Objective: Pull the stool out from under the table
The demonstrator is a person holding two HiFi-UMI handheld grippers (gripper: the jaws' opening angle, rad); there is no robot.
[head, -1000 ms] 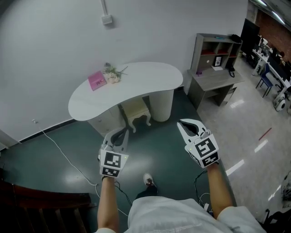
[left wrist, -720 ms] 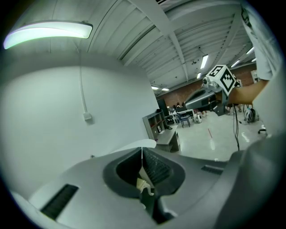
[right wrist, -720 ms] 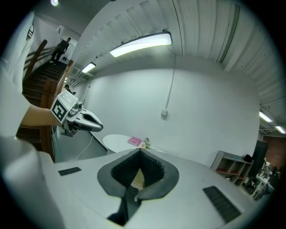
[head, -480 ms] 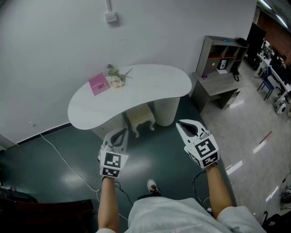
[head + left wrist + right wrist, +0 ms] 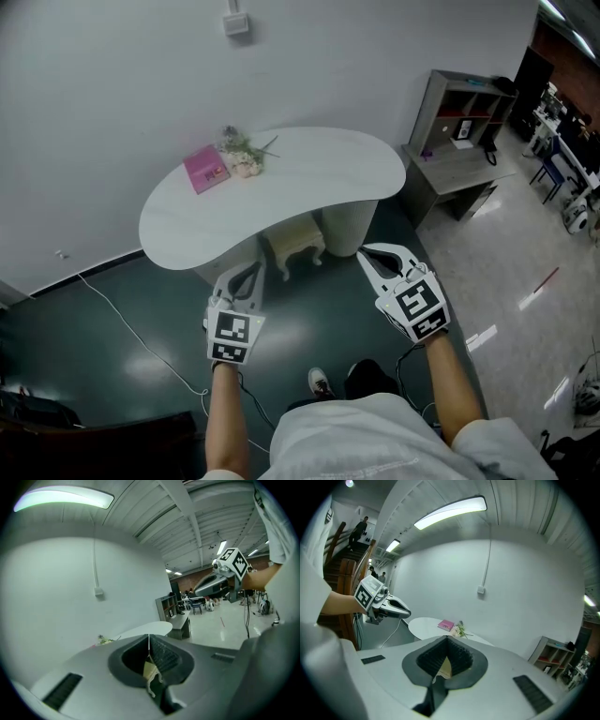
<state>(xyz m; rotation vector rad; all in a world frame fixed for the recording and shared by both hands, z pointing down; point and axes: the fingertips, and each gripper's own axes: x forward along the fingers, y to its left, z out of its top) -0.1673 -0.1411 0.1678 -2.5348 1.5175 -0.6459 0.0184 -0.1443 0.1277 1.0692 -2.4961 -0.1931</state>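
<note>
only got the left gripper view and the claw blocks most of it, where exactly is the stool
observer: the stool is tucked under the white table, just left of its round pedestal.
operator: what's my right claw doing
observer: the right claw is shut on nothing, in the air in front of the table.
operator: anything on the floor
observer: a white cable crosses the floor left of the left claw, off the line to the stool.
</note>
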